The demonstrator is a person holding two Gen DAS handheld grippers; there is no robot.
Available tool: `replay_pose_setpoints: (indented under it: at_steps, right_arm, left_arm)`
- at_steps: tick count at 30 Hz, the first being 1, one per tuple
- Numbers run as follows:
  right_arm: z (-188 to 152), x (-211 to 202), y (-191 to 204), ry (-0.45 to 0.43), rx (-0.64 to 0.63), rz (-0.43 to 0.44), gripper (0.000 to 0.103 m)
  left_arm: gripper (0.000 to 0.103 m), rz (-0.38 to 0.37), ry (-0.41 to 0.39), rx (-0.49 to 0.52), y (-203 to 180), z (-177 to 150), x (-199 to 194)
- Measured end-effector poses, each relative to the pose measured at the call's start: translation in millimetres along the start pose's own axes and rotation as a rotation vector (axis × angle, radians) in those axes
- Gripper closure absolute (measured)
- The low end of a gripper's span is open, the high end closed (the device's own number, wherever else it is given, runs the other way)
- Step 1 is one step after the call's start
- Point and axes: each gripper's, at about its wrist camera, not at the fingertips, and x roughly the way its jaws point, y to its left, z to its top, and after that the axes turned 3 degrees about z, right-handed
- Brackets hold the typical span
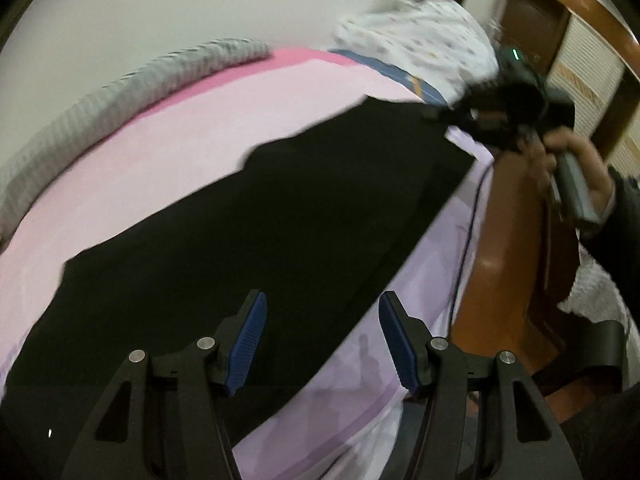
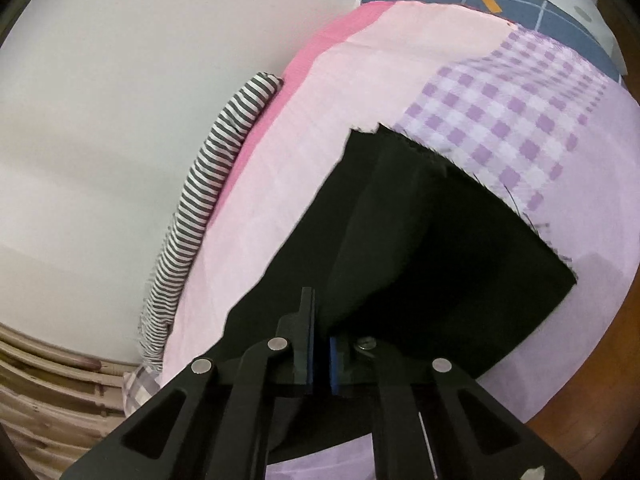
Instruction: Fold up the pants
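Black pants (image 1: 260, 220) lie stretched across the pink and lilac bed sheet. My left gripper (image 1: 322, 340) is open, its blue pads hovering over the near end of the pants, holding nothing. My right gripper (image 2: 322, 344) is shut on a fold of the black pants (image 2: 420, 240), lifting the cloth a little above the bed. The right gripper also shows in the left wrist view (image 1: 500, 116) at the far end of the pants, held by a hand.
A grey striped cloth (image 2: 208, 184) lies along the wall side of the bed. A patterned pillow (image 1: 420, 44) and blue checked fabric (image 2: 500, 4) sit at the head. A brown wooden bed frame (image 1: 512, 240) runs along the near side.
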Motion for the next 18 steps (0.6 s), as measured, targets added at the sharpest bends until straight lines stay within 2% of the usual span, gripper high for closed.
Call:
replay_pose_setpoints:
  at_steps: [3, 8, 9, 11, 13, 18]
  right_arm:
    - [3, -3, 3, 0.001, 0.003, 0.026, 0.097]
    - [1, -8, 0, -0.011, -0.003, 0.037, 0.097]
    - [0, -10, -4, -0.009, -0.001, 0.035, 0.097]
    - [0, -10, -9, -0.005, 0.007, 0.030, 0.097]
    - [0, -10, -16, -0.008, 0.021, 0.020, 0.095]
    - [9, -13, -36, -0.030, 0.057, -0.009, 0.094]
  left_arm:
    - [0.044, 0.021, 0.003, 0.067, -17, 7, 13]
    - [0.046, 0.062, 0.021, 0.109, -26, 11, 32]
    - [0.050, 0.066, 0.021, 0.115, -29, 12, 36]
    - [0.079, 0.058, 0.045, 0.132, -33, 17, 49]
    - [0.090, 0.030, 0.063, 0.136, -36, 18, 57]
    - [0.094, 0.039, 0.060, 0.159, -44, 17, 61]
